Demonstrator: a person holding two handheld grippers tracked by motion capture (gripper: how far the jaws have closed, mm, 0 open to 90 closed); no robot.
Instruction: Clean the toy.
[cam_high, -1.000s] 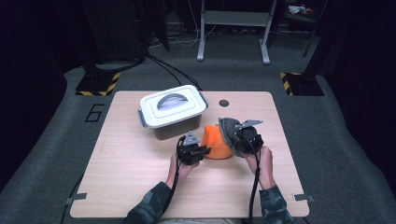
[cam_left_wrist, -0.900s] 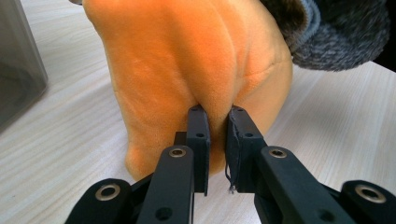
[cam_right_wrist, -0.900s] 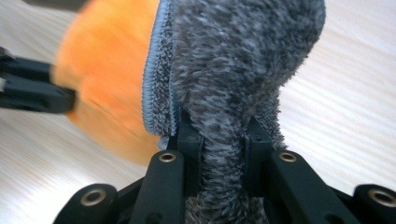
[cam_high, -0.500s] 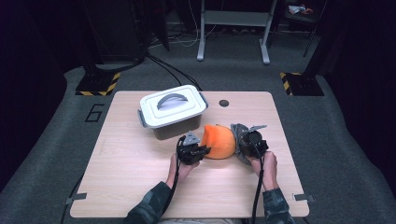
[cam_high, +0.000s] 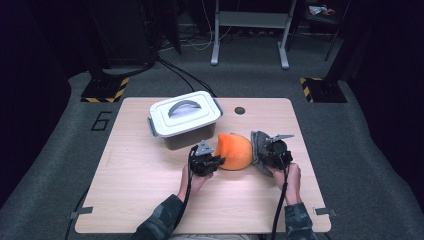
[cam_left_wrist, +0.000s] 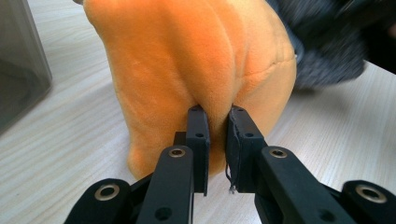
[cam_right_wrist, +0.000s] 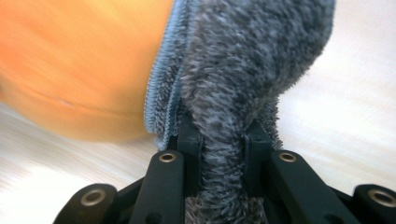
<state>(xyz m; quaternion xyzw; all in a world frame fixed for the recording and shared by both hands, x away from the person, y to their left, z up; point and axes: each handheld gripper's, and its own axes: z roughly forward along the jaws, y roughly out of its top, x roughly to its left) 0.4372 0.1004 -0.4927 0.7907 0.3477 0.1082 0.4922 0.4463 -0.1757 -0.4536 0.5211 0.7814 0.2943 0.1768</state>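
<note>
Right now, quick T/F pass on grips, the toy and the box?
1. The left gripper is shut on a fold of the orange plush toy. True.
2. The right gripper stands open with nothing between its jaws. False: it is shut on the grey fleecy cloth.
3. The lid is on the white storage box. True.
4. The grey fleecy cloth lies inside the box. False: in the high view it sits on the wooden table, to the right of the toy.
5. The plush toy rests on the tabletop. True.
</note>
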